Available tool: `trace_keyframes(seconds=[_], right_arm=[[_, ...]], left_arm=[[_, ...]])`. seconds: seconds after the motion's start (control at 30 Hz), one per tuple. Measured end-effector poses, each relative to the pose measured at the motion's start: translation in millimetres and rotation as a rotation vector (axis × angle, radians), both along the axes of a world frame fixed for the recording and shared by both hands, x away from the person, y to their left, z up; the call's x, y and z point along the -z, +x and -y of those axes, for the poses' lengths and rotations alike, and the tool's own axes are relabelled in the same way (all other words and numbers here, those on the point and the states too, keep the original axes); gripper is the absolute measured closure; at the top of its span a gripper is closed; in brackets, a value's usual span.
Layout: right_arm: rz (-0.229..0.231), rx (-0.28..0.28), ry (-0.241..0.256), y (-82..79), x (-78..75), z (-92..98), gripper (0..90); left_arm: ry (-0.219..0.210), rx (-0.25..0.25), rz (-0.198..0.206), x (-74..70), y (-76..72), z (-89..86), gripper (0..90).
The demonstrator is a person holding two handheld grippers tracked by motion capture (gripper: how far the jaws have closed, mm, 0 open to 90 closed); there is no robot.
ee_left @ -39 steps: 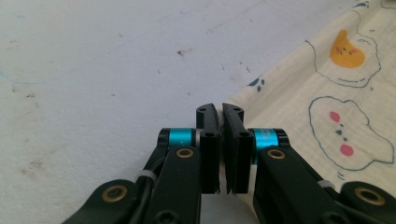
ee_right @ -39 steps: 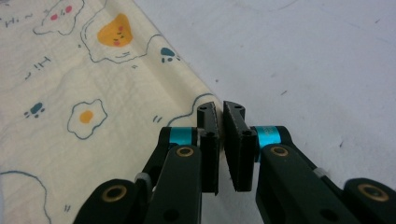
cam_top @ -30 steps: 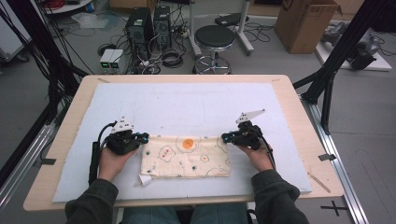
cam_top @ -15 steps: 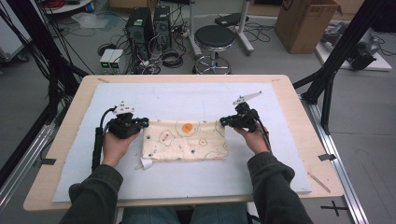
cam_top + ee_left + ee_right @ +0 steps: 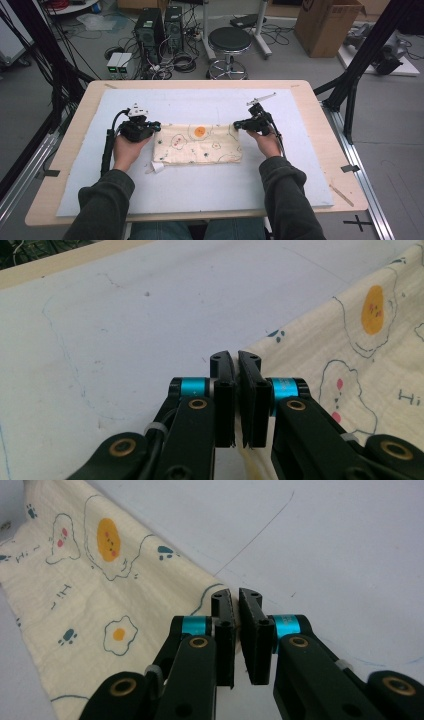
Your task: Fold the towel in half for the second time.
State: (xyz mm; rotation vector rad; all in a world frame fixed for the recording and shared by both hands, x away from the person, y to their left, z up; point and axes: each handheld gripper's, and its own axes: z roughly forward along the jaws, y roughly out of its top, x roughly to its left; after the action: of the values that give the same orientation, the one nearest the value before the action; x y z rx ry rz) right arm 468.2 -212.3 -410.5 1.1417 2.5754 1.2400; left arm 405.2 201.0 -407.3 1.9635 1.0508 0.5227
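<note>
A cream cloth [image 5: 200, 145] printed with fried eggs lies folded into a long strip on the white board [image 5: 200, 200]. My left gripper [image 5: 156, 128] is at its far left corner, shut on the cloth's edge. In the left gripper view the jaws [image 5: 236, 360] are pressed together with the cloth [image 5: 360, 340] running off to the right. My right gripper [image 5: 236, 125] is shut on the far right corner. The right gripper view has the cloth [image 5: 75, 580] spreading left from the closed jaws [image 5: 235, 597]. A small white tag [image 5: 157, 167] sticks out at the near left corner.
The white board covers most of the wooden table [image 5: 320, 100], with bare board on every side of the cloth. Behind the table stand a black stool [image 5: 229, 40], computer towers [image 5: 160, 25] and a cardboard box [image 5: 327, 25]. Black frame posts [image 5: 360, 65] flank the table.
Both hands have moved away from the person, and the cloth has slid with them toward the far side of the board, staying stretched between the two grippers.
</note>
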Motion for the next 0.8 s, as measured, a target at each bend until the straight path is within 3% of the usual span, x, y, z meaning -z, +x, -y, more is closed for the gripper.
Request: trace_keyframes(seconds=[0.23, 0.33, 0.57, 0.8], right_arm=[[0.009, 0.002, 0.035, -3.6, 2.0, 1.5, 85.1], [0.015, 0.004, 0.052, -8.0, 4.8, 3.1, 85.0], [0.017, -0.035, 0.059, -14.0, 0.6, 0.0, 85.0], [0.026, -0.055, 0.054, -20.8, -6.8, 1.9, 85.0]], left_arm=[[-0.013, 0.012, -0.003, 8.3, -7.9, -2.3, 85.2], [-0.043, 0.015, 0.028, 7.5, -13.7, -2.6, 85.2], [-0.044, 0.031, 0.027, 10.9, -22.7, -7.1, 85.2], [-0.036, 0.065, 0.054, 5.9, -29.2, -3.6, 85.0]])
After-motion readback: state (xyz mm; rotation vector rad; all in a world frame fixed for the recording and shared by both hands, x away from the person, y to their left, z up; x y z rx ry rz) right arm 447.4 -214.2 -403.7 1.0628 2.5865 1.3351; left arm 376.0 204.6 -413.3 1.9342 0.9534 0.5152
